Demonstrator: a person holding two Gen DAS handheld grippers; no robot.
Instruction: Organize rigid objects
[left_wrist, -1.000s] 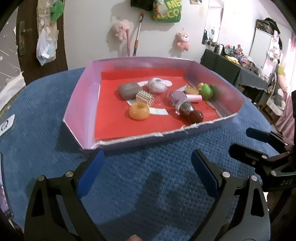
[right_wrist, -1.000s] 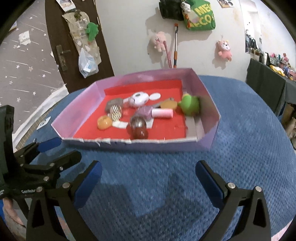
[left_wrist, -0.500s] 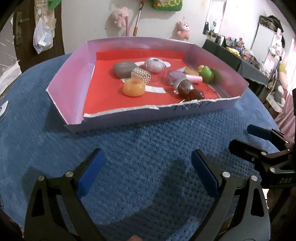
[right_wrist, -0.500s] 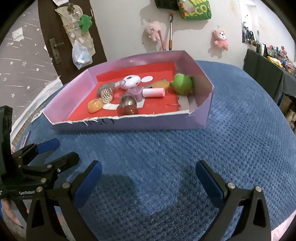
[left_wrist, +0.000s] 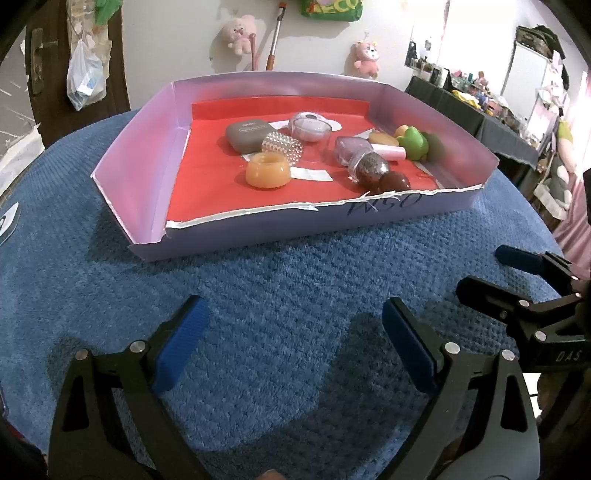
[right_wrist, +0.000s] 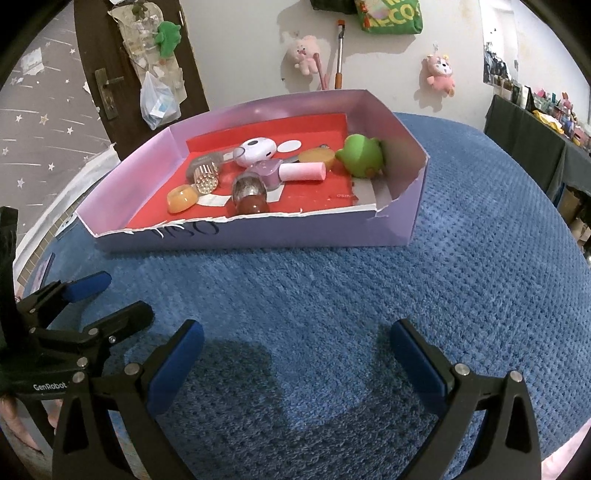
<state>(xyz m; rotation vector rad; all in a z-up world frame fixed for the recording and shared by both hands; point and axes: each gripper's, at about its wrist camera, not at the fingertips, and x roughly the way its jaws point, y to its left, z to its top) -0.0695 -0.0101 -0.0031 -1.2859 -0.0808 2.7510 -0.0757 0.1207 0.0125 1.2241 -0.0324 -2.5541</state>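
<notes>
Jaws wide apart, box (left_wrist: 258, 232) ahead

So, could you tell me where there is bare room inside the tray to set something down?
The red floor of the tray is free along its left wall, left of the orange ring and grey case, and in the near-left corner. The middle and right are crowded, from the studded cylinder to the green toy.

Room setting behind a blue-covered desk (right_wrist: 369, 295).
White wall (right_wrist: 240, 48) across the top of the frame bears two pink plush toys (right_wrist: 303, 53) and a green bag (right_wrist: 391, 14); dark wooden door (right_wrist: 110, 55) at upper left; cluttered dark side table (left_wrist: 461, 107) at upper right.
</notes>
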